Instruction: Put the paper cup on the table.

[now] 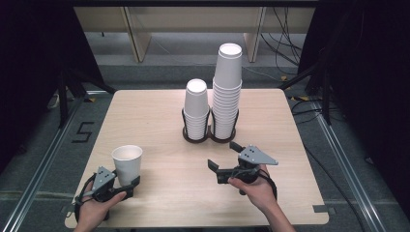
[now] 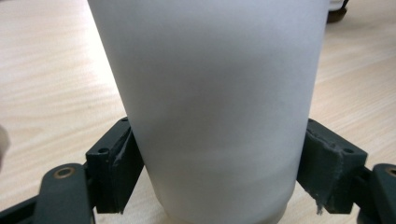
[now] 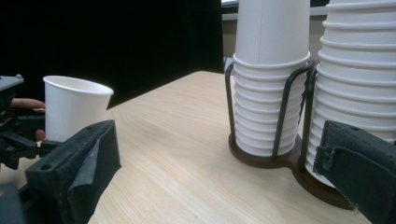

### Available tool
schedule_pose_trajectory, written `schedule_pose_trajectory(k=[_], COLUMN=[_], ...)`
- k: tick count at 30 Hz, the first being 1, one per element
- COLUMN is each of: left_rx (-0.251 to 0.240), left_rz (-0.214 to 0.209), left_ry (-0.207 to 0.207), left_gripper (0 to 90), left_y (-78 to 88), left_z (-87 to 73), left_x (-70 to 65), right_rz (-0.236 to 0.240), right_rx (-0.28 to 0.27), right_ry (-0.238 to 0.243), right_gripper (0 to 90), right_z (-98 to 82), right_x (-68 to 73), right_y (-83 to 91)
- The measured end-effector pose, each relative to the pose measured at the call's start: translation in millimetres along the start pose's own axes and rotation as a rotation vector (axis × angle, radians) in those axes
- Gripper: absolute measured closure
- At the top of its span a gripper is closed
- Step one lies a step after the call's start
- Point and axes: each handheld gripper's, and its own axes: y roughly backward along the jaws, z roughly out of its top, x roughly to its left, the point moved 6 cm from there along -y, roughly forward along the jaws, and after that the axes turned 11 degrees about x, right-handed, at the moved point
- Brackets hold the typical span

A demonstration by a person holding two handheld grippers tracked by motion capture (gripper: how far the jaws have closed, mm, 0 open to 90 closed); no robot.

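"Cup [image 1: 127, 163], the single white one, where does it stand?"

"Upright on the worktop [image 1: 159, 116], near its front left corner. The left gripper [image 1: 126, 184] has its fingers [image 2: 114, 165] around the cup's bottom part. They seem to press its sides."

"And the right gripper [image 1: 224, 154]?"

"Its fingers are wide apart and hold nothing. It is just in front of two cup stacks [image 1: 212, 104] in a dark holder [image 1: 209, 137]."

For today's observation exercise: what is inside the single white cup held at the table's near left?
From the high view, the single cup in the left gripper stands upright and open; its inner wall looks plain white, nothing visible. Its bottom is too dim to confirm, and the left gripper view shows the outside wall.
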Motion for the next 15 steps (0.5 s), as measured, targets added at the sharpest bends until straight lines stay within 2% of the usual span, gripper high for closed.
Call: schedule_pose_trajectory(k=[3,4,5,7,8,9,10,15], left_rx=[0.021,0.039,0.037,0.056,0.071,0.070,0.068,0.077], left_rz=[0.004,0.016,0.005,0.009,0.021,0.020,0.013,0.004], left_ry=[-0.005,0.005,-0.014,-0.016,-0.007,-0.003,-0.012,-0.023], left_gripper=[22.2,22.2,22.2,22.2,22.2,22.2,22.2,22.1], left_y=[-2.3,-1.8,-3.6,-4.8,-4.5,-5.0,-5.7,-6.1], left_z=[-1.3,-2.6,-2.0,-3.6,-5.1,-5.5,-5.4,-5.5], left_x=[0.2,-0.1,0.6,1.4,1.6,1.5,1.9,2.9], right_rz=[0.003,0.005,0.020,0.015,0.021,0.012,0.011,0.012], right_rx=[0.000,0.006,0.012,0.014,0.009,0.001,-0.001,0.010], right_ry=[0.000,-0.011,-0.042,-0.045,-0.043,-0.017,-0.011,-0.010], right_gripper=[0.5,0.4,0.5,0.4,0.5,0.5,0.5,0.5], right_z=[0.0,-0.4,-1.0,-1.0,-0.6,0.3,0.6,0.4], right_x=[0.2,0.6,3.3,3.6,3.8,1.7,1.4,1.0], right_y=[0.0,0.3,0.2,0.4,0.0,-0.1,-0.1,0.0])
